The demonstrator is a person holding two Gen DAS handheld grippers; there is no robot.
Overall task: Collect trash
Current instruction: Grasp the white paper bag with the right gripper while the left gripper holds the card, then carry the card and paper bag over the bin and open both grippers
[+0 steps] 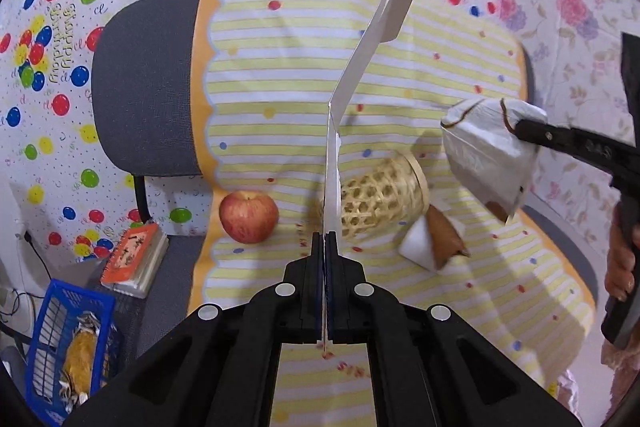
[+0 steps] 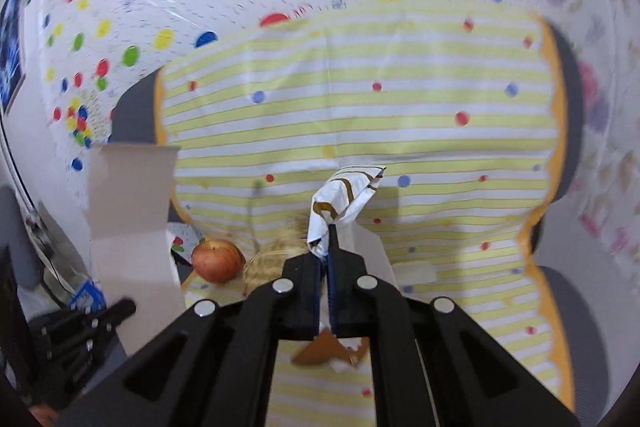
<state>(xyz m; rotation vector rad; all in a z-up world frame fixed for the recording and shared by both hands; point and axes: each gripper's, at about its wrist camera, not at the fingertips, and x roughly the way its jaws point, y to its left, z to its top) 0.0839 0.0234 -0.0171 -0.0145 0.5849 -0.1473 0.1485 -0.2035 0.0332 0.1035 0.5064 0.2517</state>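
My left gripper (image 1: 325,239) is shut on a flat white cardboard piece (image 1: 370,47), seen edge-on and rising away from me above the chair; it shows as a broad white sheet in the right wrist view (image 2: 130,211). My right gripper (image 2: 326,227) is shut on a crumpled white wrapper with brown trim (image 2: 344,195), held in the air; the left wrist view shows that wrapper (image 1: 486,151) at the right. A white and brown wrapper scrap (image 1: 434,241) lies on the striped cloth (image 1: 280,67).
A red apple (image 1: 248,215) and a woven bamboo cylinder (image 1: 380,201) lie on the chair seat. A blue basket (image 1: 60,343) holding a gold foil wrapper stands on the floor at lower left, beside an orange notebook (image 1: 134,259). The chair back (image 1: 148,79) is dark grey.
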